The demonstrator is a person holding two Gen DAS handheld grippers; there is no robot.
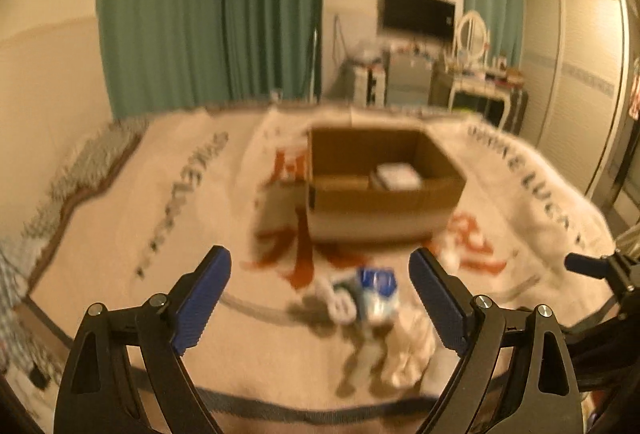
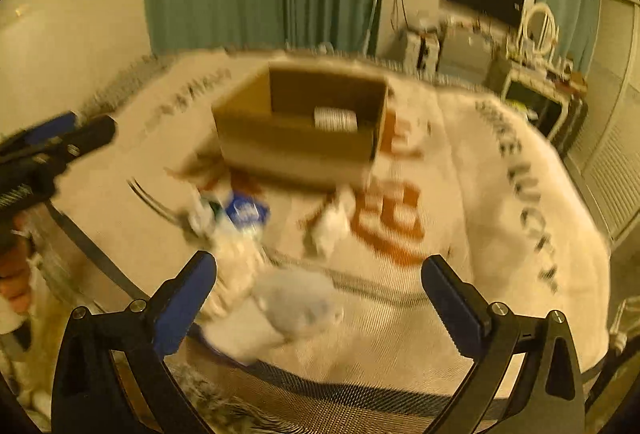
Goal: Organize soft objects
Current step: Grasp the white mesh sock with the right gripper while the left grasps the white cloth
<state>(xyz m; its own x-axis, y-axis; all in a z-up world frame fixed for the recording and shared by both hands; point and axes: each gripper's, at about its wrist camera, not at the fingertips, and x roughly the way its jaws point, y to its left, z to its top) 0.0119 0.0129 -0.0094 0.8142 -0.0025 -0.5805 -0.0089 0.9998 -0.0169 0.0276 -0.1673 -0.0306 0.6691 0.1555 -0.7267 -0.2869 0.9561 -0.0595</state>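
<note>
A brown cardboard box [image 1: 384,190] stands open on the bed blanket [image 1: 160,234], with a white folded item [image 1: 396,176] inside. The box also shows in the right wrist view [image 2: 296,138]. A pile of soft objects lies in front of it: a blue-and-white pack [image 1: 378,292], white cloths [image 1: 408,350], and in the right wrist view a blue pack [image 2: 244,214], a white cloth [image 2: 332,222] and a pale grey soft lump [image 2: 300,298]. My left gripper [image 1: 320,294] is open above the pile. My right gripper [image 2: 320,298] is open over the grey lump. Both views are blurred.
Green curtains [image 1: 208,14] hang behind the bed. A dresser with a mirror [image 1: 474,34], a wall TV [image 1: 418,14] and a wardrobe [image 1: 572,82] stand at the far right. The left gripper appears at the left edge of the right wrist view [image 2: 52,146].
</note>
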